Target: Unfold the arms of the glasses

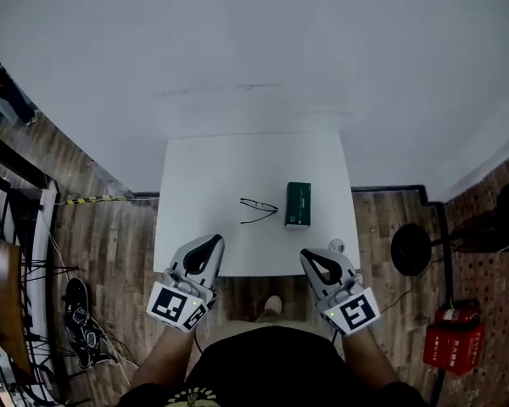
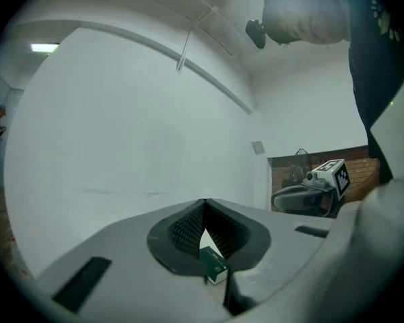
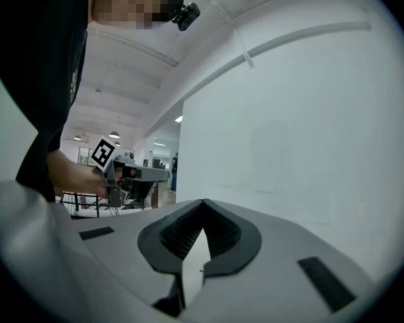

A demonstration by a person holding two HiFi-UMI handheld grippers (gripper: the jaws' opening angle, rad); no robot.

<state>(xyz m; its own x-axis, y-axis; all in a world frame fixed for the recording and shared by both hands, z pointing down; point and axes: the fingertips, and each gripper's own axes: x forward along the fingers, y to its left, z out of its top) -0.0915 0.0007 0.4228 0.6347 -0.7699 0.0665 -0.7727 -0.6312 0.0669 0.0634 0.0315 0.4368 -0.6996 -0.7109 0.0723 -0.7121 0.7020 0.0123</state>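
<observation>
Glasses point(image 1: 259, 209) beside green box point(image 1: 298, 205) on table point(image 1: 204, 176), left tongs point(image 1: 209, 244) and right tongs point(image 1: 313, 258) closed, empty, box print illegible.

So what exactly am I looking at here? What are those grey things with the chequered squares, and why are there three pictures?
There's no robot here: a person holds a two-jaw claw in each hand, and the squared cubes are part of the claws. The head view comes from a camera on the person's head, looking down. It shows the left claw and right claw at the near edge of a white table. On the table lie a pair of glasses and a dark green box. The other two pictures come from cameras riding on each claw, looking along its jaws. Both claws are shut and hold nothing.
</observation>
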